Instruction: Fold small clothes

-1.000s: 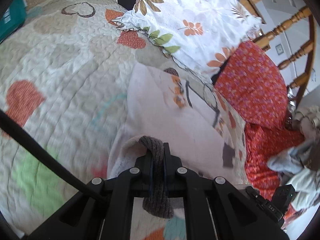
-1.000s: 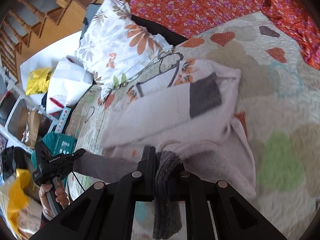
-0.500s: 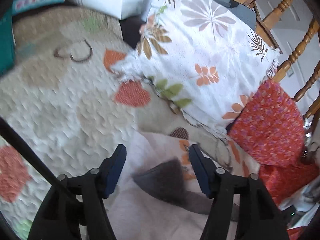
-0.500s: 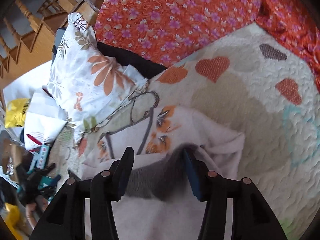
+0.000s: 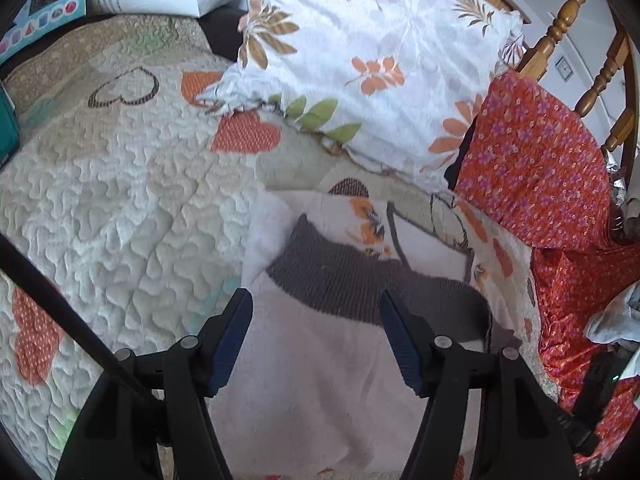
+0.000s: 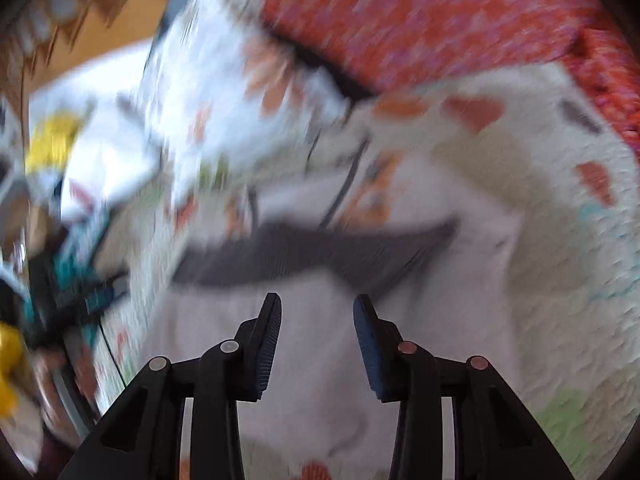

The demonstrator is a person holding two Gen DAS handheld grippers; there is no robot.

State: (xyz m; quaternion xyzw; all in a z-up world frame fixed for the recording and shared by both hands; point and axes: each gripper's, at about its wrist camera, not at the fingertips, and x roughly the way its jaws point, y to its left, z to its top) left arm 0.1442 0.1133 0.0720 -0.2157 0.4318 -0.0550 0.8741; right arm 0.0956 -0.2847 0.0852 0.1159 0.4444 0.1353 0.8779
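Both handheld black two-finger grippers hover empty over a bed. Beneath them spreads the cream quilted bedspread with orange and grey hearts (image 5: 120,200), with a white leaf-print pillow (image 5: 372,60) and an orange floral-print cloth (image 5: 536,160) draped by a turned wooden bed rail (image 5: 560,36) at its far side.

On the bedspread lies the pale pink knitted child's jumper (image 5: 320,380), seemingly folded up on itself, so that its dark grey ribbed hem band (image 5: 360,284) runs across the printed front. It sits directly beyond the fingers in both wrist views.

The left gripper (image 5: 316,340) stands with jaws spread wide, nothing between the pads, poised above the pink panel just short of the band. The right gripper (image 6: 318,340), seen in a view smeared by blur, has jaws part open and closing, also with no fabric pinched between them.

The jumper looks light, soft and floppy, with no stiffness to hold a crease; it is likely to sag and slide on itself when lifted. The ribbed band, thicker and grippier than the body knit, seems the surest hold, or else the outer side edges, pinched through both layers for the next fold.
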